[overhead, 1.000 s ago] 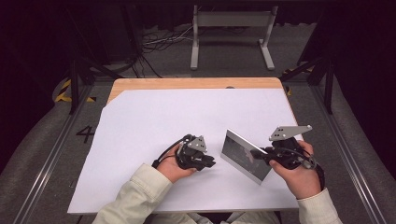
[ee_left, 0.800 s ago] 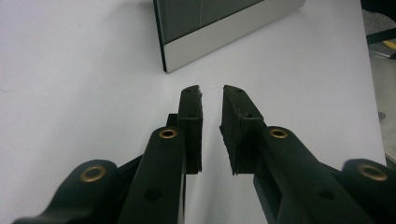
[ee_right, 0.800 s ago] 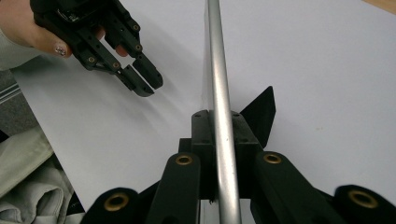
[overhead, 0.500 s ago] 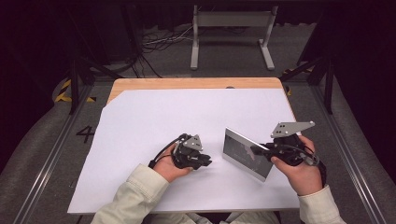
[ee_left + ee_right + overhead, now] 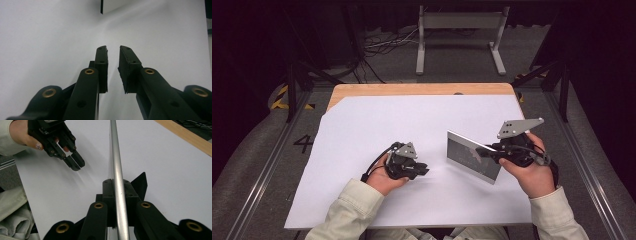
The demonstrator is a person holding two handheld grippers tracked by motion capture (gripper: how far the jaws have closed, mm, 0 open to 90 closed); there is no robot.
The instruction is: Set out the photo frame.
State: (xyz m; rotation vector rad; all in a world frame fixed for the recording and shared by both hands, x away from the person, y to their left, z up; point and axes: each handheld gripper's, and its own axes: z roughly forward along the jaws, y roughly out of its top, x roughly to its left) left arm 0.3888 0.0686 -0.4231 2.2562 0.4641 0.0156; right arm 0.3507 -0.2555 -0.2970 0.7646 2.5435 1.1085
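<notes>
A: Report the state of your right gripper (image 5: 484, 150).

B: Your right gripper's jaws are clamped on one edge of the flat metal-framed panel (image 5: 472, 156). In the right gripper view the panel's silver edge (image 5: 117, 177) runs straight up between the two jaws, with both pads pressed against it. In the high view the panel stands on edge, tilted, above the white sheet (image 5: 377, 125) that covers the desk (image 5: 412, 89), right of centre.

A: And your left gripper (image 5: 424, 171)?

B: Its jaws stand apart with a narrow gap, and nothing sits between them. In the left gripper view both pads (image 5: 102, 65) hang over bare white sheet, and a dark corner of the panel (image 5: 101, 7) shows at the top edge. The left gripper lies near the panel's left side, not touching it, and it points towards the panel.
</notes>
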